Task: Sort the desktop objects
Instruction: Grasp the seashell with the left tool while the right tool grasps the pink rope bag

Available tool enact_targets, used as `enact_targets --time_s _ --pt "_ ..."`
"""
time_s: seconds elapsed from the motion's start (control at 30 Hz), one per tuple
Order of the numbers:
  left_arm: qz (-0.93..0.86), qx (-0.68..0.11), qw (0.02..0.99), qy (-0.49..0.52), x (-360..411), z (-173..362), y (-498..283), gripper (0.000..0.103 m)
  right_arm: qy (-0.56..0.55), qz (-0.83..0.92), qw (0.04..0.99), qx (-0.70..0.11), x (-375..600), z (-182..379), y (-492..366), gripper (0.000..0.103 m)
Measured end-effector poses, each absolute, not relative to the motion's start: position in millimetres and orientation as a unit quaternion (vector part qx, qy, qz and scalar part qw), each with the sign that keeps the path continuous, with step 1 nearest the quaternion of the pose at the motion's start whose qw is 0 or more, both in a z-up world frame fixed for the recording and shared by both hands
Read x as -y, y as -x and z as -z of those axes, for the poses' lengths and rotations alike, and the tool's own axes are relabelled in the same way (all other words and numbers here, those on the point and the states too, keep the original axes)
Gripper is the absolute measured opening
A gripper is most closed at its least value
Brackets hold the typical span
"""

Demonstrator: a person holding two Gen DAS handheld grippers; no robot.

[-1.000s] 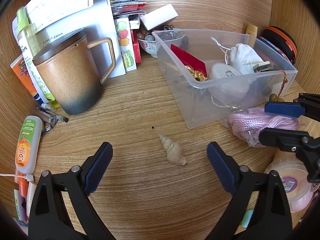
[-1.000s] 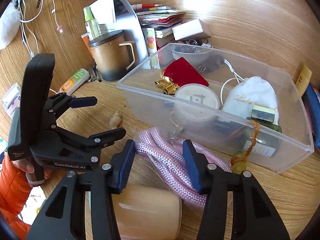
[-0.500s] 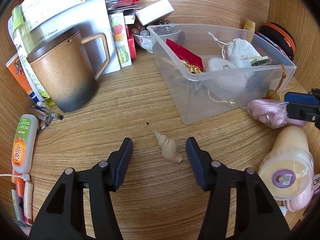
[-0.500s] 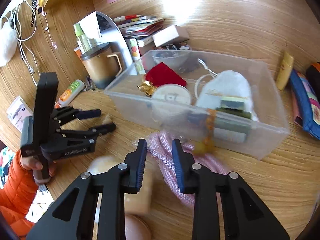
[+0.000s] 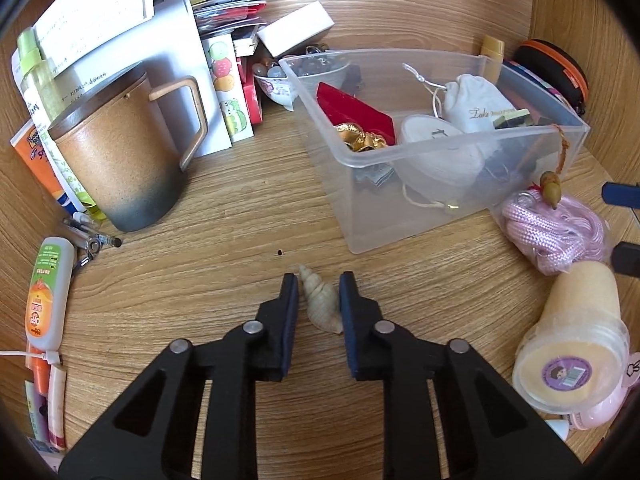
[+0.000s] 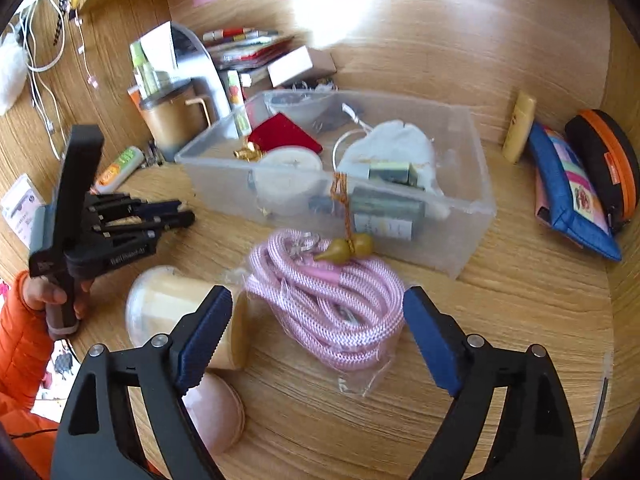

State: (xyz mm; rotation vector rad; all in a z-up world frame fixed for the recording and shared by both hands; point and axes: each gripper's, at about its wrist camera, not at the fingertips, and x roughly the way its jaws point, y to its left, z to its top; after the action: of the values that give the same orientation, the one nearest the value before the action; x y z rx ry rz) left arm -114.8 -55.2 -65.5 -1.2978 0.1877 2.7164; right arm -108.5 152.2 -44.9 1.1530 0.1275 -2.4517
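Left tongs (image 5: 319, 304): pinched on shell (image 5: 320, 300), resting on desk (image 5: 224, 216) nr clear bin (image 5: 460, 148). Right tongs (image 6: 318, 328): spread wide, nothing held, above pink rope (image 6: 332, 300).

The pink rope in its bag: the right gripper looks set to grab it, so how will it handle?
The pink rope is loosely coiled, so probably floppy and sagging when lifted. Its clear plastic bag looks slick, so the open right gripper may slip. Likely light.

White drawstring pouch (image 5: 476, 98) in clear bin (image 5: 416, 196): cursive word starting "Lake", rest unclear. Other labels, sticky notes, tube print: too blurred to read.
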Motion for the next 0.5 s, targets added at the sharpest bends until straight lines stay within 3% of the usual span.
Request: enact_targets --time_s 0.43,0.5 --pt "-0.908 -0.083 0.072 0.404 38 51 102 0.016 -0.485 0.848 0.209 0.045 -174 80 144 0.086" --pt "-0.909 -0.083 0.076 0.4 36 48 103 0.016 -0.48 0.851 0.21 0.039 -172 83 143 0.094"
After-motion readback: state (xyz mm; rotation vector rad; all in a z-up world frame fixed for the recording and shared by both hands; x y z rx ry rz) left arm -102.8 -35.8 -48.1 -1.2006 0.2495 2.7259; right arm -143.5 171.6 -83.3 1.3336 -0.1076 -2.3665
